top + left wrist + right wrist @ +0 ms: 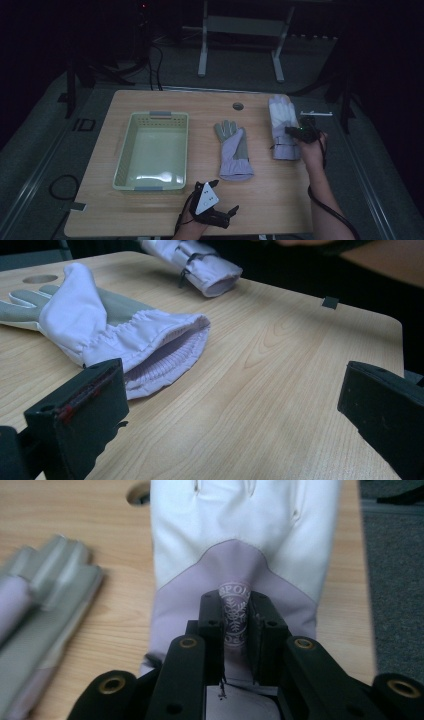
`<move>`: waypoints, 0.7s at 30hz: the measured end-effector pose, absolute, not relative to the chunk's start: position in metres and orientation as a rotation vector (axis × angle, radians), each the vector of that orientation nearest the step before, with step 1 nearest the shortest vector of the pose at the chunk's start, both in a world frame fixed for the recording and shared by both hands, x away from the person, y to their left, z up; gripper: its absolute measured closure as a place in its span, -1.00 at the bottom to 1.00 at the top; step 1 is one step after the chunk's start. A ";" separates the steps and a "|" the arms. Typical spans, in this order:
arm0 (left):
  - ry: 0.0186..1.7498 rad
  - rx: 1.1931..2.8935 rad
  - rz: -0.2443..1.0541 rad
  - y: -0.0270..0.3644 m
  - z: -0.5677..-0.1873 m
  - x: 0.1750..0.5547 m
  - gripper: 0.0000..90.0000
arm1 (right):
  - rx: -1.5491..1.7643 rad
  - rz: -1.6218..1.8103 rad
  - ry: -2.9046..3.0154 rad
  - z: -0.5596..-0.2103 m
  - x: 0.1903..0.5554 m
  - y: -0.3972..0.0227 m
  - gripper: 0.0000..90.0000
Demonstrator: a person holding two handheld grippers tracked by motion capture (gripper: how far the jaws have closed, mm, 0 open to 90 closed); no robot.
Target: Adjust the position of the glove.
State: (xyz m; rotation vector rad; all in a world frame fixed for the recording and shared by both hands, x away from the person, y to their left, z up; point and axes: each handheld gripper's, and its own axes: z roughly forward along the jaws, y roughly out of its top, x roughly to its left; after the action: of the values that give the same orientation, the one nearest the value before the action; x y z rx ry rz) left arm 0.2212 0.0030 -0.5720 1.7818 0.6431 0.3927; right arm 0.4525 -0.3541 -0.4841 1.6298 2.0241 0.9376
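Note:
A lilac and grey glove lies flat mid-table, its cuff toward me; in the left gripper view the glove shows its open cuff. A second glove, white and lilac, lies at the table's right. My right gripper rests on its back, and the jaws are pinched on the lilac fabric at the printed logo. My left gripper sits near the front edge, just short of the middle glove's cuff. It is open, with bare table between its jaws.
A pale green plastic basket with nothing in it stands on the left half of the wooden table. A round cable hole is at the back. A white frame and dark floor lie beyond the table.

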 end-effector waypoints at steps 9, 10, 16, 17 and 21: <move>0.627 1.801 0.398 0.001 -0.572 0.221 -1.00 | 1.648 1.014 1.938 -0.434 0.407 -0.359 0.75; 0.618 1.807 0.394 0.000 -0.572 0.221 -1.00 | 1.648 1.014 1.938 -0.434 0.407 -0.359 0.75; 0.608 1.809 0.399 -0.002 -0.572 0.221 -1.00 | 1.692 1.020 1.922 -0.435 0.371 -0.360 0.75; 0.609 1.810 0.403 -0.002 -0.572 0.221 -1.00 | 1.699 0.987 1.923 -0.442 0.362 -0.361 0.75; 0.608 1.809 0.406 -0.002 -0.572 0.221 -1.00 | 1.763 0.980 1.915 -0.464 0.356 -0.364 0.75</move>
State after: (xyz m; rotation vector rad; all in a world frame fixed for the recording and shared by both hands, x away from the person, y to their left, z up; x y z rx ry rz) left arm 0.2206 -0.0020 -0.5717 1.8090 0.6081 0.4061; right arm 0.3557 -0.3643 -0.4640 1.7626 1.9147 0.9799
